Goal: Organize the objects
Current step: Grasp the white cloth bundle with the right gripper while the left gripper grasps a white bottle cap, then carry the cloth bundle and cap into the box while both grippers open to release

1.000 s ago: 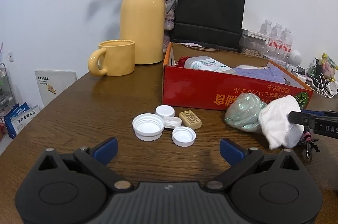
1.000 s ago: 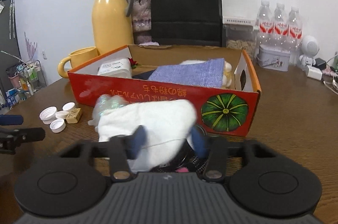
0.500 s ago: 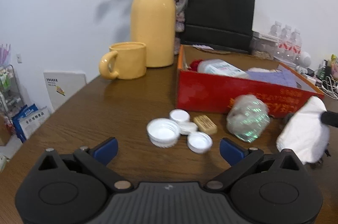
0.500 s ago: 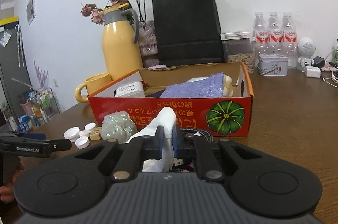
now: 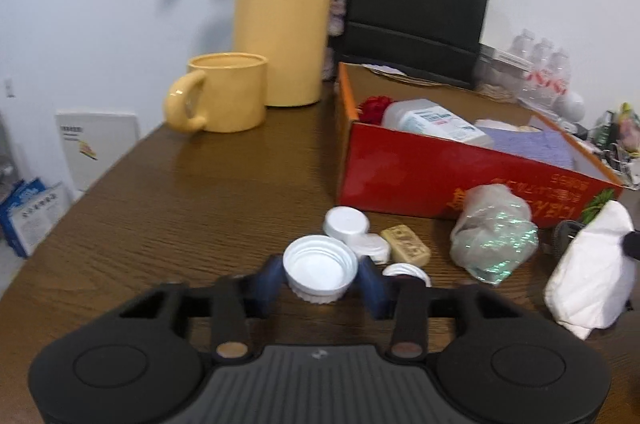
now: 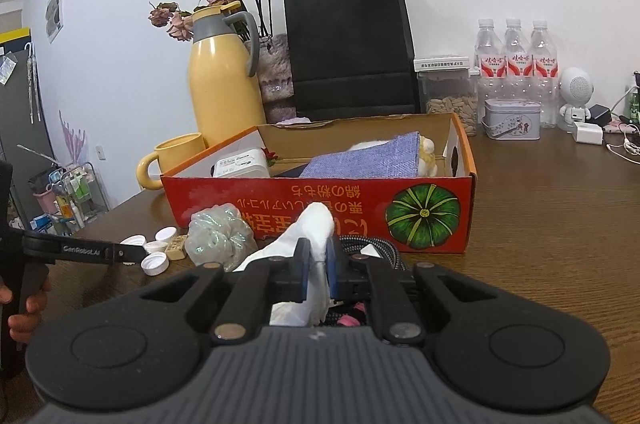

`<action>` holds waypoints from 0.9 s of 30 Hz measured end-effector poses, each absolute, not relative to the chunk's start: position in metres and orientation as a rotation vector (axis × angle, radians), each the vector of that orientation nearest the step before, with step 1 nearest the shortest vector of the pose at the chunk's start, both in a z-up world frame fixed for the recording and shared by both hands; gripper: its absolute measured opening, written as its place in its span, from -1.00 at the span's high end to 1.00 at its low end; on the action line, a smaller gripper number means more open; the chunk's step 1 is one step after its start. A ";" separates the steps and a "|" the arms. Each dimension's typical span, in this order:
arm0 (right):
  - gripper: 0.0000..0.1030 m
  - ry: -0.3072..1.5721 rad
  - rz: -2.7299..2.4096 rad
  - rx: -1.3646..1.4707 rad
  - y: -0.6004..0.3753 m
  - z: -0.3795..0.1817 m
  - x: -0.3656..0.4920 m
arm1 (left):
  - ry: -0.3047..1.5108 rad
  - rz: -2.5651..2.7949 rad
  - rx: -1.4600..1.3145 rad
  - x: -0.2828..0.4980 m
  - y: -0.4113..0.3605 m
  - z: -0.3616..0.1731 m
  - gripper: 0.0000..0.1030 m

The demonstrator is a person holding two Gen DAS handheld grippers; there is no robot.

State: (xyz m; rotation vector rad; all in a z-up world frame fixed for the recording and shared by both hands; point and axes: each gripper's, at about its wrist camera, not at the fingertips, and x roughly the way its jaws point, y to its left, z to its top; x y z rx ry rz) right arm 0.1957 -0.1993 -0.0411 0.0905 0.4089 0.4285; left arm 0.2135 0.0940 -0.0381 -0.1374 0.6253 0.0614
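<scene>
Your left gripper (image 5: pixel 320 278) has just been closing and now clasps the large white cap (image 5: pixel 320 268) on the table (image 5: pixel 200 191), just in front of the red box (image 5: pixel 420 179). Your right gripper (image 6: pixel 318 266) is clenched on the white cloth (image 6: pixel 310 244), before the box front.

Yellow jug (image 6: pixel 224 79), mug (image 5: pixel 224 91) beside; black bag (image 6: pixel 352 43) (upright) behind.
</scene>
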 end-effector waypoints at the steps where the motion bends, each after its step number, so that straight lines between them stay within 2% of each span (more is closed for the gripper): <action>1: 0.82 0.407 0.428 0.091 -0.199 -0.041 0.195 | 0.626 0.052 -0.148 0.213 0.095 -0.038 0.25; 15: 0.83 0.345 0.441 0.143 -0.193 -0.026 0.180 | 0.441 0.029 -0.087 0.174 0.066 -0.003 0.25; 27: 0.83 0.234 0.473 0.174 -0.187 0.017 0.180 | 0.352 -0.032 -0.057 0.187 0.023 0.044 0.25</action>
